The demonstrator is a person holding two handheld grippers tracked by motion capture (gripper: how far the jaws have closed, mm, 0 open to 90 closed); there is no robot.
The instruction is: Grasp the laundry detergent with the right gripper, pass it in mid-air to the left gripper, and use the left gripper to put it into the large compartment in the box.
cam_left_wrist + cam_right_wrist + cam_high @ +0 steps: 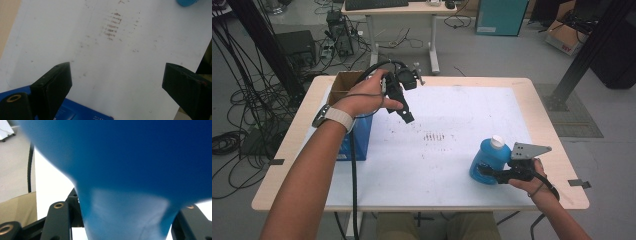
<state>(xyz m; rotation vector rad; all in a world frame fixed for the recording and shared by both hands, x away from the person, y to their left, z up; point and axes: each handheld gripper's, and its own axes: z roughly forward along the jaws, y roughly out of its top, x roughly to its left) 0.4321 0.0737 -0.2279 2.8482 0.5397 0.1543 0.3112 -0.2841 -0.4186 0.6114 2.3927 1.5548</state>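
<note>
A blue bottle (488,161) with a white cap (497,142) stands near the table's front right, leaning slightly. My right gripper (493,173) is shut on its lower body from the right. In the right gripper view the bottle (125,170) sits between the two jaws of that gripper (125,220). My left gripper (404,114) hangs in the air above the back left of the white sheet, pointing down toward the table. Its jaws stand wide apart in the left gripper view (116,80), with nothing between them.
A blue box (358,134) with an open cardboard top (344,82) stands at the table's left, just below the left hand; its corner (80,112) lies under the left jaw. Brown smudges (434,136) mark the white sheet (462,110). A black cable (353,175) trails off the front.
</note>
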